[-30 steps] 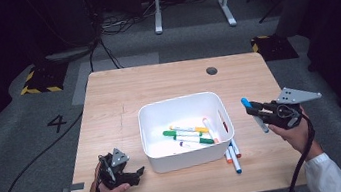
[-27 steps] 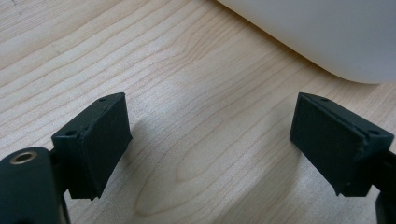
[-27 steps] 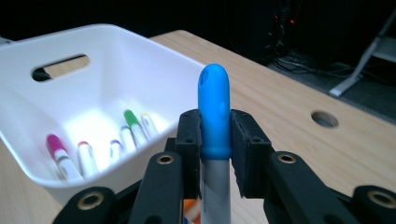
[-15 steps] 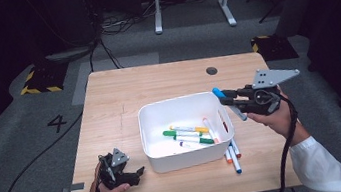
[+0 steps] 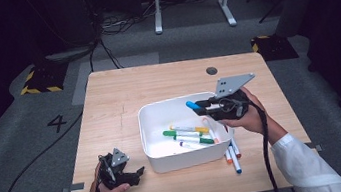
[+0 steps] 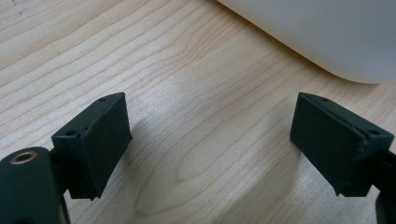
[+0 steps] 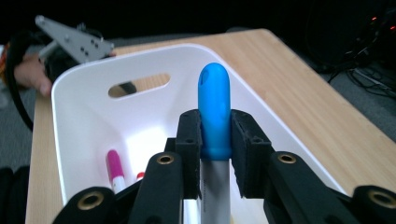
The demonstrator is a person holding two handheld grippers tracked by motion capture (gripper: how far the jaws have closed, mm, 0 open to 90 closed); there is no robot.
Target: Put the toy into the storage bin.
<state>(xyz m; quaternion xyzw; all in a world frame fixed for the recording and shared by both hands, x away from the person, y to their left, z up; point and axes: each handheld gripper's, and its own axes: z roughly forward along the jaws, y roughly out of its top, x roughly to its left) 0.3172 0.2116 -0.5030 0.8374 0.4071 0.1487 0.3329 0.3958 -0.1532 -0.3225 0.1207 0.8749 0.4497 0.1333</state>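
My right gripper [image 5: 201, 106] is shut on a blue-capped marker [image 5: 191, 105] and holds it above the right part of the white bin [image 5: 187, 160]. In the right gripper view the pads [image 7: 189, 140] clamp the marker [image 7: 214, 100] just below its cap, which points over the bin's inside [image 7: 88, 135]. Several markers [image 5: 188, 137] lie on the bin's floor, one with a pink cap [image 7: 113, 165]. My left gripper [image 5: 138, 173] rests on the table at the front left, beside the bin's corner. Its jaws stand open over bare wood [image 6: 210, 144], with nothing between them.
Three markers [image 5: 232, 155] lie on the table [image 5: 123, 97] just right of the bin's front corner. A round hole [image 5: 211, 70] sits near the table's far edge. The bin's curved wall [image 6: 317, 37] is close ahead of the left gripper.
My right gripper has carried the blue-capped marker leftward and a little up, from beyond the bin's right side to above the bin. The left gripper has not moved.
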